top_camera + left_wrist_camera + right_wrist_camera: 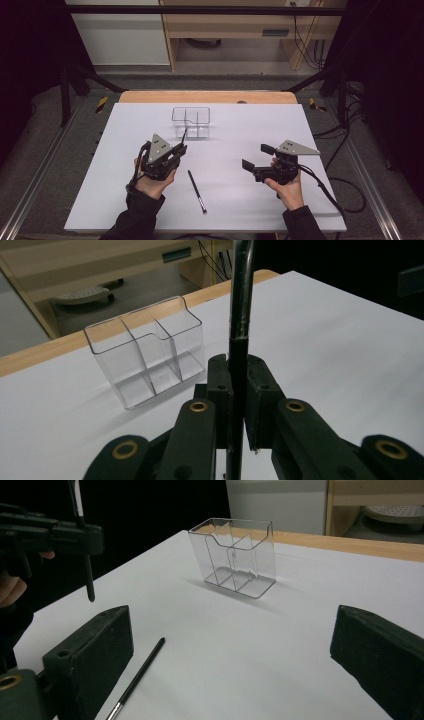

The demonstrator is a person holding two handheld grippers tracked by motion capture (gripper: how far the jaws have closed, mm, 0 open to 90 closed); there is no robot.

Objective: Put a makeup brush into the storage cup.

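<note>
My left gripper (180,148) (239,370) is shut on a thin black pen (183,136) (241,315), held nearly upright above the white tabletop (260,125). A clear plastic organizer (191,121) (145,355) (234,557) with three compartments stands just beyond it, empty. A second black pen (196,190) (142,672) with a silver end lies flat on the table between my hands. My right gripper (257,156) (230,630) stands wide open with nothing between its jaws, pointing left toward the lying pen. The right gripper view also shows the left gripper (60,532) with its pen (89,580) hanging down.
The white board rests on a wooden table whose edge (207,96) shows at the back. Black frame legs (67,85) stand at both sides, cables (345,192) trail at the right, and wooden furniture (240,27) stands beyond.
</note>
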